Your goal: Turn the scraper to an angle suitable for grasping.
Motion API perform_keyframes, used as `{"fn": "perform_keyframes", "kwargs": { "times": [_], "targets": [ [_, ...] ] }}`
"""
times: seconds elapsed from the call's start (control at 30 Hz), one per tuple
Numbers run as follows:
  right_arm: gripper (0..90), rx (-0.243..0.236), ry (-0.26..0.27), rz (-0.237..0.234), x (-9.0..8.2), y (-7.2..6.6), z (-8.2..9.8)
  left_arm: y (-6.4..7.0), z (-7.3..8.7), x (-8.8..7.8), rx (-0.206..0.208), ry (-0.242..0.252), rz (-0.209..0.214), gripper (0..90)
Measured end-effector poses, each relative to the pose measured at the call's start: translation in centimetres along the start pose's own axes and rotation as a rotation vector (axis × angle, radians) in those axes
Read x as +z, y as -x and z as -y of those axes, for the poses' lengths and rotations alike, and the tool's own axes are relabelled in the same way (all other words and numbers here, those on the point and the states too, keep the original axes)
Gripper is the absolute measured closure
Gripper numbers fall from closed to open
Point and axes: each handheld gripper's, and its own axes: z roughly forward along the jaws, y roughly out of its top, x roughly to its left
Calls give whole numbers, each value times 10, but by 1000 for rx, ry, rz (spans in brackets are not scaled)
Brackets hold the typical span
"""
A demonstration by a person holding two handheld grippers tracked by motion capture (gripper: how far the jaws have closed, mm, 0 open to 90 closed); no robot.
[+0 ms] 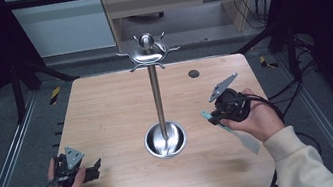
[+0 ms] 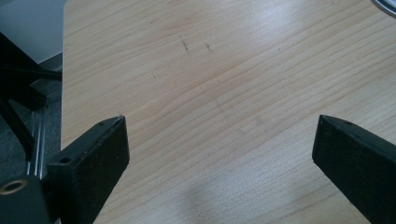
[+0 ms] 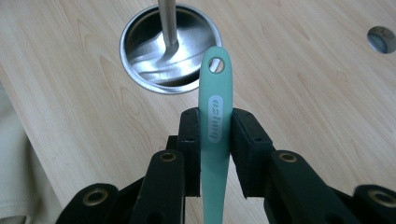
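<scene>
A mint-green utensil (image 3: 214,88) with a hanging hole at its handle end is clamped between the jaws of my right gripper (image 3: 215,117). In the high view that gripper (image 1: 214,115) hovers over the right side of the table, and the utensil (image 1: 242,138) trails back under the hand. A steel hook stand (image 1: 156,95) rises mid-table from a round dish base (image 1: 165,140), with a ring of hooks (image 1: 148,52) at its top. The base (image 3: 170,49) lies just beyond the handle's tip. My left gripper (image 1: 96,168) rests at the table's front left, and in its own view the left gripper (image 2: 220,122) is open over bare wood.
The wooden table (image 1: 107,113) has a small round hole (image 1: 193,73) at the back right, seen as a grommet (image 3: 382,38) in the right gripper view. Black frame bars and floor rails border the table. A cream sleeve (image 1: 299,158) comes in at the bottom right.
</scene>
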Motion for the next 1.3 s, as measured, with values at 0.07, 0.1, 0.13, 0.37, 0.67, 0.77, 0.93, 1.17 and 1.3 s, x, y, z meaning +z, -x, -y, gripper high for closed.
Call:
{"fn": "perform_keyframes", "kwargs": {
  "times": [0.07,0.1,0.13,0.37,0.67,0.77,0.93,1.17,1.3],
  "targets": [
    [743,3,16,7,-6,-1,0,1,-1,-2,5,6,0,36],
    [743,3,16,7,-6,-1,0,1,-1,-3,5,9,0,36],
    [743,2,38,23,-11,-2,0,1,-1,-3,6,8,1,35],
    [743,18,122,17,-23,1,0,0,0,1,-3,-1,-2,36],
    [743,34,212,31,-40,0,0,0,1,-2,-3,5,-4,36],
    [742,36,231,39,-42,-3,-1,1,1,-1,-3,5,-2,36],
    [743,35,265,29,-45,-4,-5,-1,1,-1,-7,4,-5,36],
    [743,36,334,31,-54,-9,-11,-1,1,-3,-13,11,-8,36],
    [743,39,357,37,-61,-11,-13,-2,2,-3,-24,14,-10,36]
  ]
}}
